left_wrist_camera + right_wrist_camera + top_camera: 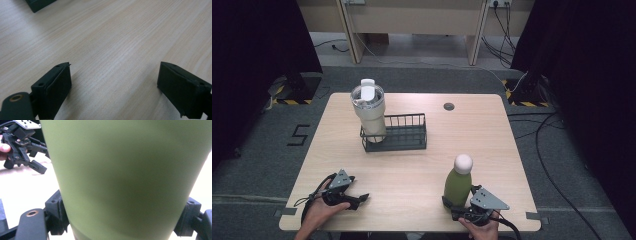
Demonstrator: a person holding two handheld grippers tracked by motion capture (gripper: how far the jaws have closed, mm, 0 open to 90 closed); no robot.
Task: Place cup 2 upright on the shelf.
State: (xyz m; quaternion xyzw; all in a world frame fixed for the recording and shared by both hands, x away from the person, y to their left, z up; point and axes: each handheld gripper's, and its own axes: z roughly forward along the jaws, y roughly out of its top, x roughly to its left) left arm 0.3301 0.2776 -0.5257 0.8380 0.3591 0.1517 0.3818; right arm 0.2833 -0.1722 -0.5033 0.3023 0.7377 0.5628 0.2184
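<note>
Near the tabletop's (412,165) front edge toward its right corner, the right tongs (457,206) clamp the base of the upright green bottle (458,186), while the left tongs (357,200) rest wide open and empty by the front left corner.

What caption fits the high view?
Right gripper clamps a green bottle on the table; left gripper rests open.
</note>
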